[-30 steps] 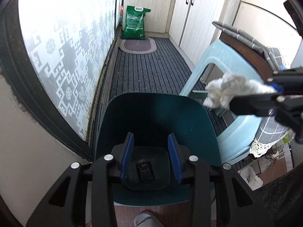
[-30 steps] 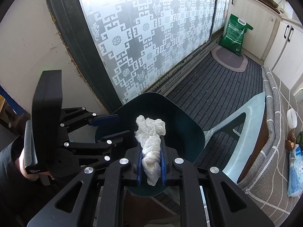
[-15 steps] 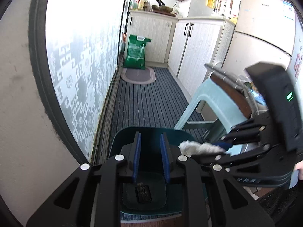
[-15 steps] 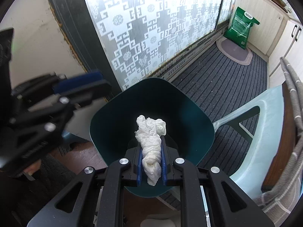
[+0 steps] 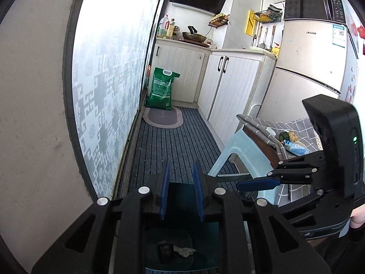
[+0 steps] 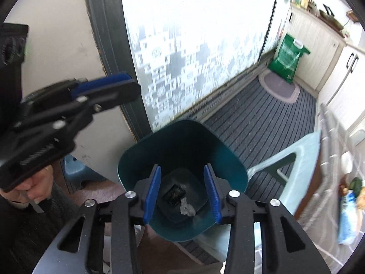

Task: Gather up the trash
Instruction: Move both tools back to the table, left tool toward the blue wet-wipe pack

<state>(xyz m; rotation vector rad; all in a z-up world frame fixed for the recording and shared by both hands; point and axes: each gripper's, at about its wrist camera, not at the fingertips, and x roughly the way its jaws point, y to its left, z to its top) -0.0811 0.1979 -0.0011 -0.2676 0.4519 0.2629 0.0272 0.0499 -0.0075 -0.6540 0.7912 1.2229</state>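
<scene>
Going left to right: the left gripper (image 5: 180,189) hovers at the bin's 12 o'clock rim, fingers apart and holding nothing. The right gripper (image 6: 182,194) hangs over the teal bin (image 6: 228,159), fingers wide apart and empty. The crumpled tissue (image 6: 187,207) lies on the bin's floor, just beside a dark flat scrap (image 6: 173,193). The drop looks done; both grippers are best lifted straight up, clear of the rim. The bin is smooth, rounded-square plastic; the tissue is soft, creased paper.
</scene>
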